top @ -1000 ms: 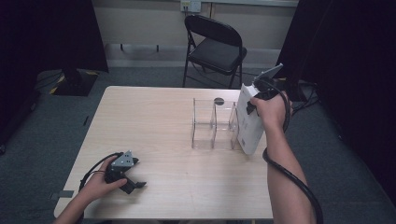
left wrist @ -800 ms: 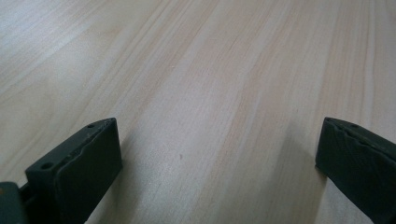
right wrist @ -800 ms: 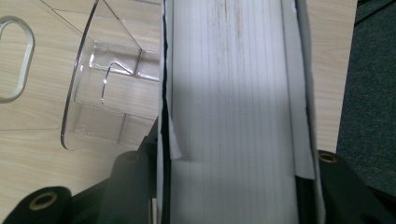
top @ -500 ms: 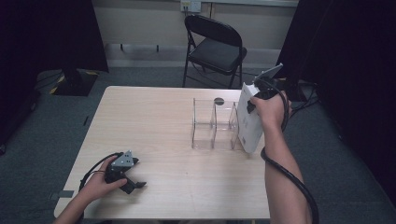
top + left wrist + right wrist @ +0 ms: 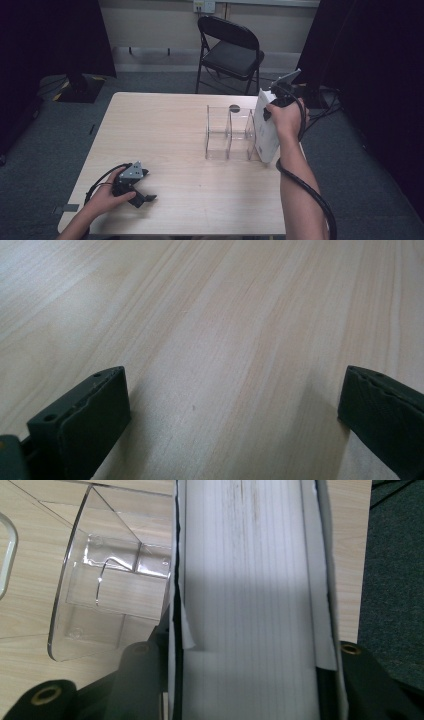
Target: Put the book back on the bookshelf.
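At the near left corner of the tabletop: the left hand-held gripper is rested on the wood, held in the person's left hand.
Left hand-held gripper, state: jaws are set wide apart with nothing between them; in the left gripper view only bare wood grain is seen in the gap.
Left cable: a black loop is trailed from the gripper across the tabletop toward the near edge.
Centre-right, clear organizer: a transparent plastic rack with upright dividers is stood on the tabletop; its compartments are seen through to the wood.
Small dark disc: it is laid on the tabletop just behind the organizer.
White book: it is held upright and slightly tilted, just beside the organizer's right end; whether it touches the tabletop cannot be told.
White book, close view: in the right gripper view the page block is seen edge-on, with the clear organizer immediately alongside it.
Right hand-held gripper: it is clamped on the white book, one jaw on each cover, gripped by the person's right hand.
Beyond the table: a black folding chair is stood on the grey floor.
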The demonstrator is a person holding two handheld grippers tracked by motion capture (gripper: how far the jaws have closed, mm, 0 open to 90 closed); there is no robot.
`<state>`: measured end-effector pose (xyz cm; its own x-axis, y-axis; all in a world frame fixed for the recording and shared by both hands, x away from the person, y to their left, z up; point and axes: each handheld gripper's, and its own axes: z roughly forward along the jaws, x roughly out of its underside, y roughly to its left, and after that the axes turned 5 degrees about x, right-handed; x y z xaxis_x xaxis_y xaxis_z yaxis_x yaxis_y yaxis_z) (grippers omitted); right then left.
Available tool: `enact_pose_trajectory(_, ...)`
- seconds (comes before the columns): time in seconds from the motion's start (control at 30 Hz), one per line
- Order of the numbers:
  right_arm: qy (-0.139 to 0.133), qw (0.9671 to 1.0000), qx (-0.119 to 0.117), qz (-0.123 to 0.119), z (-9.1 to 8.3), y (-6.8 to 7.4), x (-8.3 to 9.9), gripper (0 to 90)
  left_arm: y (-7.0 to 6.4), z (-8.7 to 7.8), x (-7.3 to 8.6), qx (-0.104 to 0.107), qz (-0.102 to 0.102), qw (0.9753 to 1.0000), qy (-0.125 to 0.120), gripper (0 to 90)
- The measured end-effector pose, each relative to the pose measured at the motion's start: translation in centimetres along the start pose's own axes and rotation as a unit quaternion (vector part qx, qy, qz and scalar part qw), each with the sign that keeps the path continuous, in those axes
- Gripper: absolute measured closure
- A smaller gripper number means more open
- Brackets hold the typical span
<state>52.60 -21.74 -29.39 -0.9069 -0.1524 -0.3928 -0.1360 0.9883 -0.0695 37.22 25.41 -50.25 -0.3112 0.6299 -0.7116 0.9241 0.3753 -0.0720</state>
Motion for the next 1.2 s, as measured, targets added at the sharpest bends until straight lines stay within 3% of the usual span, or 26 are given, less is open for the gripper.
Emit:
enact_pose_trajectory(0.6,-0.009,0.9999,-0.005,0.0,1.1,0.2,0.7,52.1,0.0,0.0,0.0,0.0,0.0,1.0,0.0,0.0)
enact_pose_trajectory(0.73,0.009,0.9999,-0.009,-0.005,1.2,-0.1,1.1,51.6,0.0,0.0,0.0,0.0,0.0,1.0,0.0,0.0)
enact_pose_trajectory(0.93,0.01,0.9998,-0.02,-0.003,1.3,-0.6,1.3,50.3,0.0,0.0,0.0,0.0,0.0,1.0,0.0,0.0)
enact_pose_trajectory(1.13,0.041,0.9989,-0.012,-0.018,1.8,-0.3,0.9,50.5,0.0,0.0,0.0,-0.002,0.001,1.0,0.001,0.0)
enact_pose_trajectory(1.2,0.04,0.999,-0.012,-0.018,1.9,-0.3,0.8,51.8,0.0,0.0,0.0,0.001,0.002,1.0,0.001,0.0)
